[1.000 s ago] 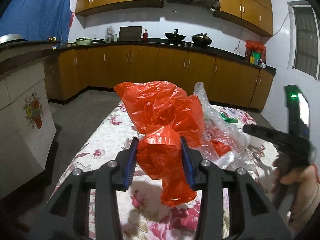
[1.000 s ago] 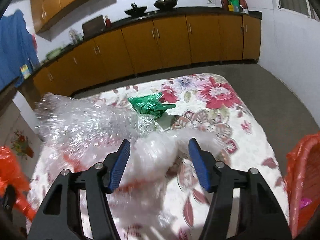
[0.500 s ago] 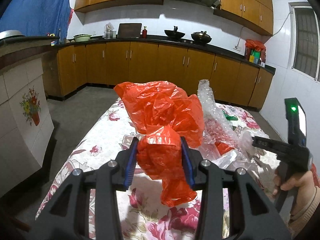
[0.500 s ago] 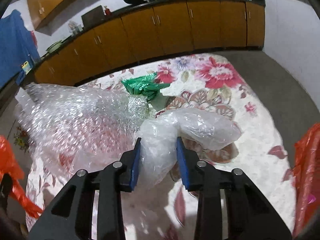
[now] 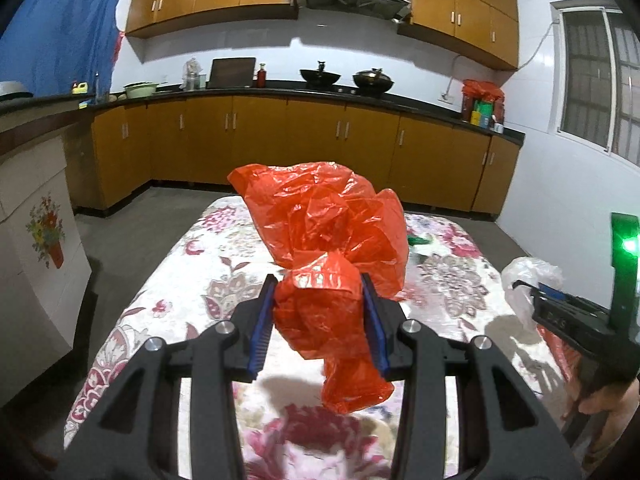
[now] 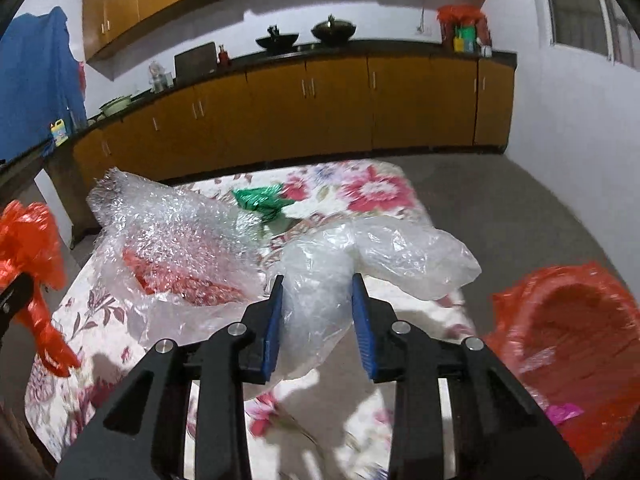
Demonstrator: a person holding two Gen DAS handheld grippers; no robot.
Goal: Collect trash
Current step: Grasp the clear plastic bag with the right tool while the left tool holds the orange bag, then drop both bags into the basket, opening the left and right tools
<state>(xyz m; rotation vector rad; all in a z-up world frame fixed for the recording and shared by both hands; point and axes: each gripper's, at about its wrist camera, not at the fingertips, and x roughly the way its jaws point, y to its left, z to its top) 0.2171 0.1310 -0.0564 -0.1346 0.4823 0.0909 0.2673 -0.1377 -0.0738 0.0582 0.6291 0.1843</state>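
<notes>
Left wrist view: I see orange plastic bag (image 5: 324, 240) clamped between left gripper (image 5: 320, 316) pads, lifted above floral tablecloth (image 5: 208, 280). Right gripper (image 6: 318, 320) clamped on clear plastic bag (image 6: 384, 256), also off table. Bubble wrap (image 6: 168, 240) lies left of it on cloth; green wrapper (image 6: 260, 200) beyond. Orange-lined bin (image 6: 576, 332) stands at right, beside table. Kitchen cabinets (image 5: 280, 140) behind.
</notes>
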